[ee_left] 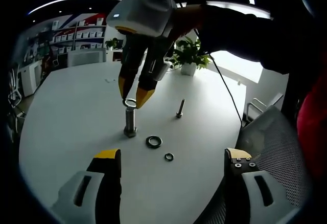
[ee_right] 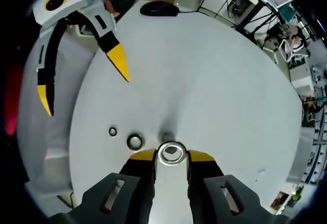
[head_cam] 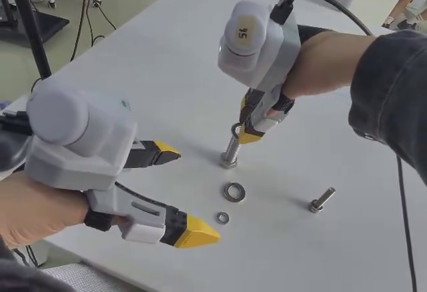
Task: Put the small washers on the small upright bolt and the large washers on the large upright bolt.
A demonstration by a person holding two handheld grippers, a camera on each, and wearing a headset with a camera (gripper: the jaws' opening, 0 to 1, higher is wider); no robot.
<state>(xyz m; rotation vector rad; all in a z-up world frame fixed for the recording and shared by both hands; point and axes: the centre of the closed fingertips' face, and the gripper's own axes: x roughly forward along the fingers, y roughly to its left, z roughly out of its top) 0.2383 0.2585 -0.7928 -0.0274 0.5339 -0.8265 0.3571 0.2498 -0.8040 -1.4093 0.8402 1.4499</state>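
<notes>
Left claw (head_cam: 193, 194) gapes empty; right claw (head_cam: 243, 133) pinches 1 shiny large washer (ee_left: 130, 103) atop large bolt (ee_left: 130, 122).

The large upright bolt (head_cam: 230, 153) is standing head-down on the white counter (head_cam: 167, 72), steel and threaded. One large washer (head_cam: 237, 130) is sitting right at its tip, a bit tilted, and the right claw (head_cam: 243, 134) is pinching it. A second large washer (head_cam: 234, 191) is lying flat just beside the bolt's base, with a small washer (head_cam: 223, 218) lying near that. The small upright bolt (head_cam: 321, 200) is standing well apart from the big one.
</notes>
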